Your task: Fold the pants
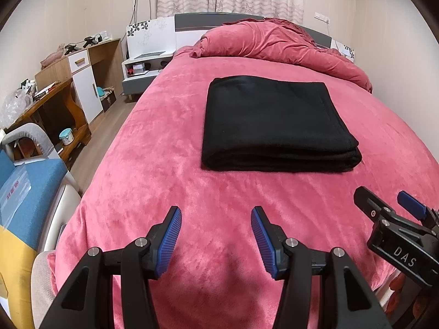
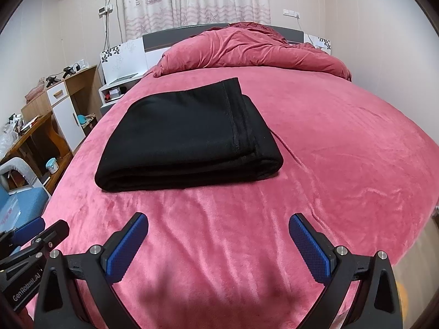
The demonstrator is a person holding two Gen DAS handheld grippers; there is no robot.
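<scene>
The black pants [image 1: 277, 122] lie folded into a thick, neat rectangle in the middle of the pink bed [image 1: 153, 170]. In the right wrist view the same pants [image 2: 186, 134] show a stitched hem along their right side. My left gripper [image 1: 216, 215] hovers open over the bare blanket in front of the pants, nothing between its blue pads. My right gripper [image 2: 218, 223] is open too, short of the pants' near edge and empty. Each gripper shows at the edge of the other's view: the right gripper [image 1: 384, 196] at the right, the left gripper [image 2: 46, 226] at the left.
A bunched pink duvet [image 1: 279, 42] lies against the headboard. Left of the bed stand a nightstand [image 1: 142, 68], a wood-and-white cabinet [image 1: 85, 82], a wooden desk [image 1: 52, 109] and a blue-cushioned seat [image 1: 24, 192]. A wall runs along the bed's right side.
</scene>
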